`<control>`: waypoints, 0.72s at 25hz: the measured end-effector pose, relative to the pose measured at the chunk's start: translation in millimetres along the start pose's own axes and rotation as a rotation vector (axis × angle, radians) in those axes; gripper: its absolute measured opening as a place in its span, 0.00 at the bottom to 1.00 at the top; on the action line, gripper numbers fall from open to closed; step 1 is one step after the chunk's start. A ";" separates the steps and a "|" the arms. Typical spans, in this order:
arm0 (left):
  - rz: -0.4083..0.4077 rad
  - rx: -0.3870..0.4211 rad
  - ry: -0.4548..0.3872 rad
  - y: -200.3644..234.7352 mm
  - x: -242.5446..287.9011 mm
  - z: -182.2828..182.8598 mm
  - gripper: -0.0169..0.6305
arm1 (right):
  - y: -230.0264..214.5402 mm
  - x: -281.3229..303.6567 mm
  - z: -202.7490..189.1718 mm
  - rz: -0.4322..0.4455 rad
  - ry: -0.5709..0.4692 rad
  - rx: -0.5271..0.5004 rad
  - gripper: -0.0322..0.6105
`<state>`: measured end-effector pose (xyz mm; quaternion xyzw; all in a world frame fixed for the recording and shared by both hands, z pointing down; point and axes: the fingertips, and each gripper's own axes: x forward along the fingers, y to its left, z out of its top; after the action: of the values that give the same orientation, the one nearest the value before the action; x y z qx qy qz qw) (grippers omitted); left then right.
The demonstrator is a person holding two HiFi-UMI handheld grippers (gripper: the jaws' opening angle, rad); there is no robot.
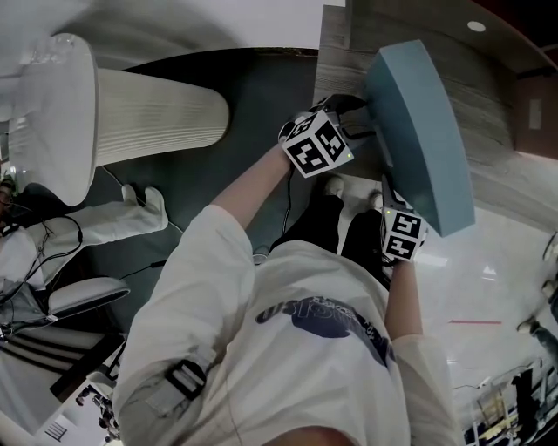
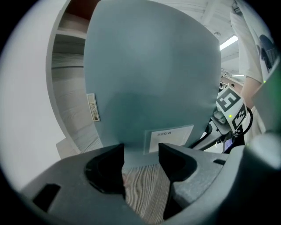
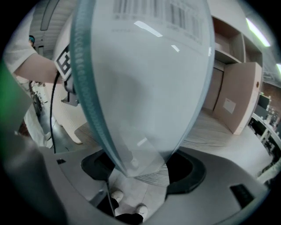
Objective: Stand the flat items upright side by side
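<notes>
Where your right tool (image 1: 390, 196) points up from its marker cube, the jaws stand wide and are clamped on the lower near corner of the blue-grey panel (image 1: 418, 131). In the right gripper view that film-wrapped corner sits wedged between both pads, edge-on to the camera. Your shoes (image 3: 117, 195) show on the floor underneath it.

Your left tool (image 1: 356, 113) is on the panel's other side, facing its broad face. In the left gripper view the jaws are apart, with nothing between them but the wood-grain shelf (image 2: 145, 193) below. Their tips sit right at the panel's bottom edge, and you cannot tell from here whether they touch it.

The panel is up on edge and tilted rather than plumb, over the front part of the shelf. Its held corner hangs past the shelf's front edge. Whether its bottom edge rests on the shelf cannot be told.

A white label (image 2: 169, 138) is stuck low on the face toward your left tool. A barcode sticker (image 3: 162, 13) sits high on the face that the right gripper view shows. Farther along the shelf, toward its back, a cardboard box (image 3: 239, 96) stands upright.
</notes>
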<state>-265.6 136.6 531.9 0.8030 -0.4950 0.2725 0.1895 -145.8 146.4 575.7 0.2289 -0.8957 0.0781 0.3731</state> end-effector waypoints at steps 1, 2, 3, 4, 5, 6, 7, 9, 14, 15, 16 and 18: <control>-0.003 0.000 -0.001 0.1 0.1 -0.2 0.39 | 4.4 -1.7 -1.8 0.033 0.001 -0.032 0.58; -0.006 0.001 -0.001 0.0 0.1 -0.2 0.39 | 8.6 -4.2 -3.5 0.065 0.001 -0.060 0.59; -0.008 0.003 -0.001 -0.1 0.2 0.0 0.39 | 11.8 -7.4 -4.6 0.092 -0.002 -0.085 0.61; -0.010 0.006 -0.002 -0.1 0.4 0.4 0.39 | 13.9 -11.0 -5.1 0.112 -0.006 -0.111 0.62; -0.012 0.008 -0.004 0.1 0.6 0.9 0.39 | 15.3 -15.0 -5.2 0.128 -0.010 -0.138 0.63; -0.014 0.009 -0.006 0.3 0.8 1.4 0.39 | 16.3 -18.8 -5.1 0.140 -0.014 -0.164 0.63; -0.016 0.011 -0.008 0.6 1.3 1.7 0.39 | 17.2 -22.2 -5.4 0.151 -0.017 -0.188 0.63; -0.019 0.015 -0.009 1.1 3.5 1.8 0.39 | 18.7 -26.9 -7.1 0.167 -0.018 -0.230 0.63; -0.028 0.029 -0.015 3.1 8.1 4.8 0.39 | 22.2 -31.7 -8.4 0.165 -0.011 -0.286 0.63; -0.031 0.032 -0.017 3.9 9.3 6.0 0.39 | 22.7 -31.7 -7.8 0.159 -0.010 -0.292 0.63; -0.033 0.034 -0.019 4.8 10.7 7.0 0.39 | 23.1 -31.5 -7.3 0.153 -0.010 -0.297 0.63; -0.041 0.037 -0.022 6.5 13.6 8.6 0.39 | 23.4 -31.1 -7.5 0.137 -0.006 -0.308 0.63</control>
<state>-264.3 119.4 533.9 0.8192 -0.4754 0.2688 0.1749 -132.8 180.3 559.9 0.1078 -0.9117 -0.0354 0.3949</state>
